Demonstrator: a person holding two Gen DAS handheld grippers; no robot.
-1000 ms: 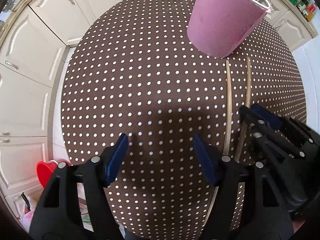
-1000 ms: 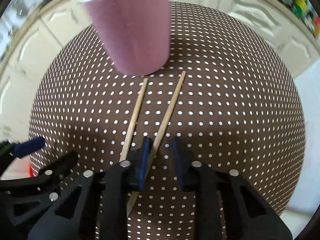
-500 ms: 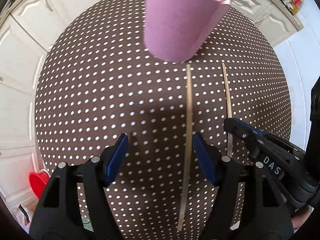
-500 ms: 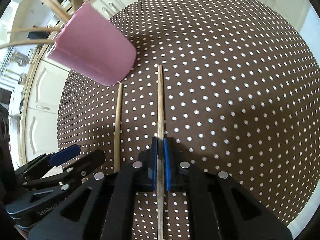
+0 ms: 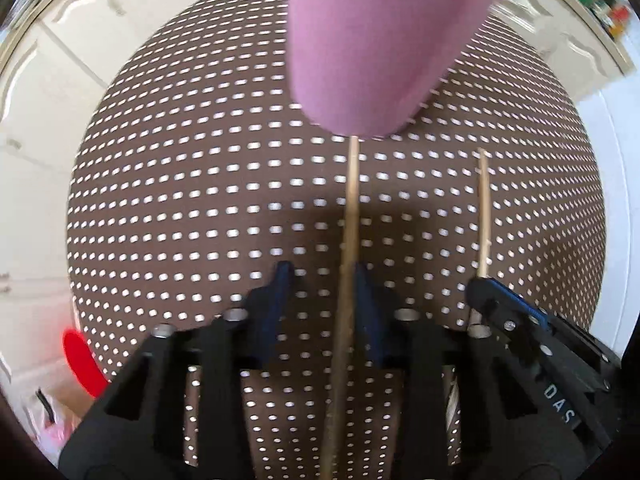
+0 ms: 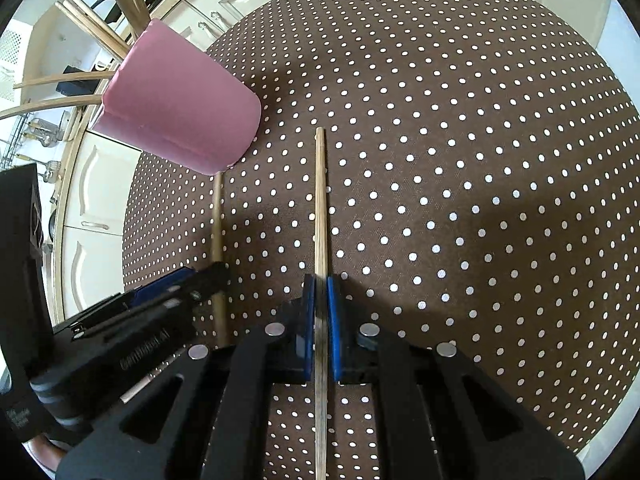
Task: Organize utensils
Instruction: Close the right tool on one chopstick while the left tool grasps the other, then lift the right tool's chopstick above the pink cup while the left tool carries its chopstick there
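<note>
A round tabletop (image 6: pixel 460 128) under a brown cloth with white polka dots fills both wrist views, cream kitchen cabinets (image 5: pixel 60 92) curving around its edge. A pink plastic utensil cup (image 6: pixel 180 120), at ten o'clock in the right wrist view and twelve o'clock in the left, stands on the cloth with several wooden sticks (image 6: pixel 92 32) jutting from its mouth. The black left gripper (image 5: pixel 325 276), blue-padded, points down with its fingers narrowly apart; they have just been closing, and a thin wooden chopstick (image 5: pixel 347 272) lies between them against the right pad, its far tip touching the cup's base. Whether the pads press it cannot be told. The black right gripper (image 6: pixel 321 284), at four o'clock in the left wrist view, has its fingers clamped on a second wooden chopstick (image 6: pixel 320 200), which runs toward twelve o'clock, just beside the first and roughly parallel to it. A red object (image 5: pixel 80 360) shows past the tabletop's edge at eight o'clock.
</note>
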